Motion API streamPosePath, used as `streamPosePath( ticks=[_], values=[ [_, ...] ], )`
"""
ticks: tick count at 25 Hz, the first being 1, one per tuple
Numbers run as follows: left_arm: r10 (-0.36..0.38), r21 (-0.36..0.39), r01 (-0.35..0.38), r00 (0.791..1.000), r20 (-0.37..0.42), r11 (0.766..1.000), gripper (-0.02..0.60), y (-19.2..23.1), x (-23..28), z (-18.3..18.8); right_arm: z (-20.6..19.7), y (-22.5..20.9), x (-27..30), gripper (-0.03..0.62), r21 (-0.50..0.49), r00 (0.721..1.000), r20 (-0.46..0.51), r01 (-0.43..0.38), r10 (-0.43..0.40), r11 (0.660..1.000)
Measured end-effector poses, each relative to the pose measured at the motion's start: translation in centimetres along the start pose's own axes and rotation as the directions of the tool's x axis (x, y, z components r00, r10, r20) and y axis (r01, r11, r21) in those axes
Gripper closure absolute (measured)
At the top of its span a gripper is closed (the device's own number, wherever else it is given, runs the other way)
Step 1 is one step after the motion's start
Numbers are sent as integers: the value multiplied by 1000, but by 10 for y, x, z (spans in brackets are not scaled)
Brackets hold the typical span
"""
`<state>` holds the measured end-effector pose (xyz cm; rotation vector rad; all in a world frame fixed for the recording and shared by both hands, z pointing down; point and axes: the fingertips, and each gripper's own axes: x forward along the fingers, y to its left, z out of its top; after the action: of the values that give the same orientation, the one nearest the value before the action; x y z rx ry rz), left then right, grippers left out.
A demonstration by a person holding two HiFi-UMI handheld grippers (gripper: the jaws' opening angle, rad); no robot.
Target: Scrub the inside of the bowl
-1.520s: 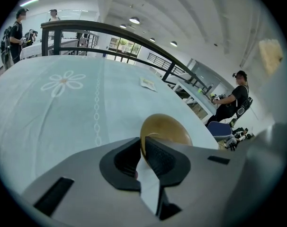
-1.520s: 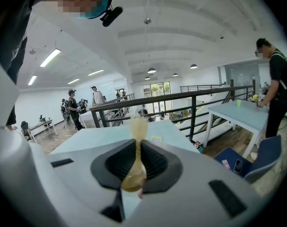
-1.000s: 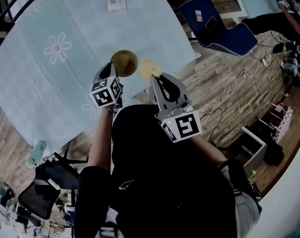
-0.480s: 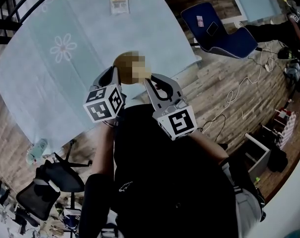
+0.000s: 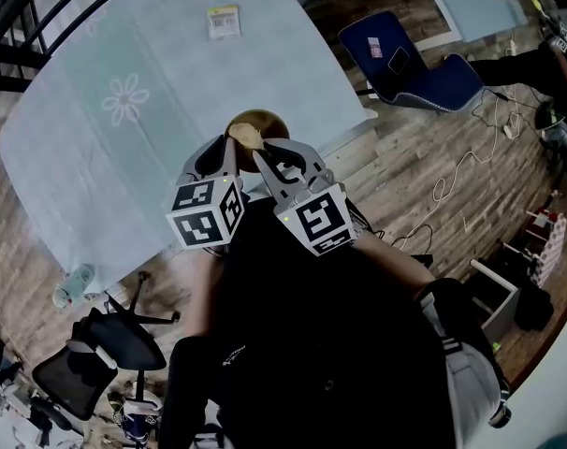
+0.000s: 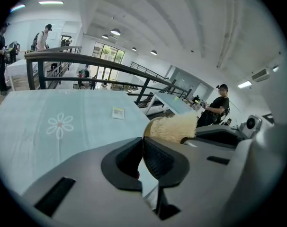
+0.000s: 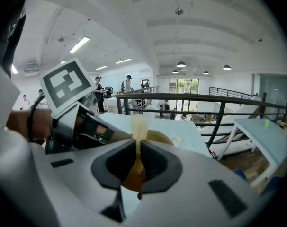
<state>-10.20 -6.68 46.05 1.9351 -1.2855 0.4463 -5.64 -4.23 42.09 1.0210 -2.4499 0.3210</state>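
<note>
The light-blue, flower-printed bench [image 5: 124, 157] lies mostly bare, with one small yellow-topped packet [image 5: 224, 21] near its far edge. By the near edge, the round brown wooden bowl [image 5: 268, 120] has its rim clamped in the left gripper [image 5: 229, 148] jaws. The right gripper [image 5: 262, 157] jaws pinch a pale fibrous scrubber [image 5: 247, 137] inside it.

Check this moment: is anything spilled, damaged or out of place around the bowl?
Nothing stands out. The bowl is pinched by its rim in the left claw, the right claw grips the pale scrub pad at the bowl, and the tablecloth shows no spill.
</note>
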Motion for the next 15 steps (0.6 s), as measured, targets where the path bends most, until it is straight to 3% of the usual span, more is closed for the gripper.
streamPosePath(
  ticks=[7, 15],
  values=[
    [24, 90, -25, 1000, 9, 996, 557, -7, -8, 8, 6, -5, 7, 556, -40, 999, -39, 24, -26, 999],
    [33, 96, -36, 999, 33, 995, 557, -19, -5, 13, 4, -29, 4, 556, -22, 993, -71, 92, -93, 996]
  ],
)
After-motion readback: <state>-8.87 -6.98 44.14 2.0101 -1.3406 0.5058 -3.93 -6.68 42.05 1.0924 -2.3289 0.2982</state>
